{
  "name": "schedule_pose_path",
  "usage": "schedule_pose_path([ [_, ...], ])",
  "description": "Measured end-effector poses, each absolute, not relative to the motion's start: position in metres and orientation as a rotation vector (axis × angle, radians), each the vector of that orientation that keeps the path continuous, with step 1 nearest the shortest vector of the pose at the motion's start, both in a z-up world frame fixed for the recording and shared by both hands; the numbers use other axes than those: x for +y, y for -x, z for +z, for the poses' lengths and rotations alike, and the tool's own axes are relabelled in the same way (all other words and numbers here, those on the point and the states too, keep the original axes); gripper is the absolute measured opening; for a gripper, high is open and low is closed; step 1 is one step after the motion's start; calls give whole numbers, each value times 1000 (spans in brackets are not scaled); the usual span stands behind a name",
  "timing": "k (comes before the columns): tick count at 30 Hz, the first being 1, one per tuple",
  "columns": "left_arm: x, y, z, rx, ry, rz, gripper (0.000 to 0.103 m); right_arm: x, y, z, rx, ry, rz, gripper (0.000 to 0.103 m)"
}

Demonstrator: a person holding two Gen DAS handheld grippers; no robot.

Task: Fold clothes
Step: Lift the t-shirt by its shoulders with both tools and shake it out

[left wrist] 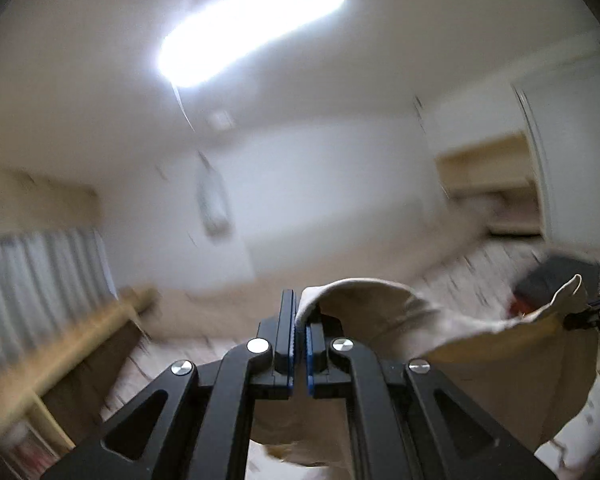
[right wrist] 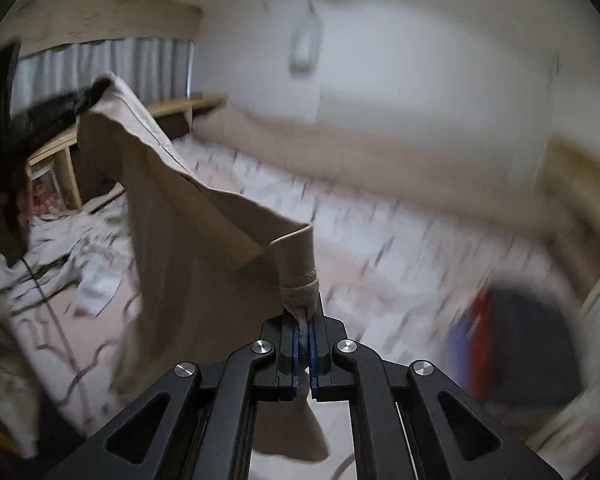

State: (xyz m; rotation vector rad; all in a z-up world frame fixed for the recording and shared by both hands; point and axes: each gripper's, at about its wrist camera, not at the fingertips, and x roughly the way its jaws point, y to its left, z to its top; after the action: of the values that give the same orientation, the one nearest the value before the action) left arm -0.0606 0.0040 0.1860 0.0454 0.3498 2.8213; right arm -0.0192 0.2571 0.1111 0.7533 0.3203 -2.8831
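A beige garment (left wrist: 388, 320) hangs in the air between my two grippers, above a bed. My left gripper (left wrist: 299, 316) is shut on one corner of its edge, pointing about level toward the far wall. The other corner is pinched by my right gripper (left wrist: 596, 312), seen at the right edge of the left wrist view. In the right wrist view the right gripper (right wrist: 305, 320) is shut on a bunched, ribbed corner of the beige garment (right wrist: 188, 224), which drapes down and left. The left gripper (right wrist: 86, 98) holds the far top corner there.
The bed (right wrist: 380, 240) below carries a white sheet with dark streaks and a rumpled part (right wrist: 72, 248) at the left. A wooden headboard shelf (right wrist: 180, 108) and grey curtains (right wrist: 100, 64) stand behind. A dark pile with red and blue clothes (right wrist: 520, 340) lies at the right.
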Motion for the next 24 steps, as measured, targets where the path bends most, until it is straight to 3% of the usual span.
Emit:
schedule_pose_path([
  [5, -31, -10, 277, 331, -428, 2928, 4, 233, -10, 219, 473, -338, -3055, 4],
  [11, -72, -100, 332, 300, -758, 2972, 5, 199, -97, 313, 613, 195, -3147, 4],
  [16, -89, -159, 352, 306, -919, 2947, 5, 185, -162, 344, 676, 468, -3169, 4],
  [24, -81, -170, 358, 445, -935, 2954, 7, 205, -197, 360, 655, 536, -3213, 4],
])
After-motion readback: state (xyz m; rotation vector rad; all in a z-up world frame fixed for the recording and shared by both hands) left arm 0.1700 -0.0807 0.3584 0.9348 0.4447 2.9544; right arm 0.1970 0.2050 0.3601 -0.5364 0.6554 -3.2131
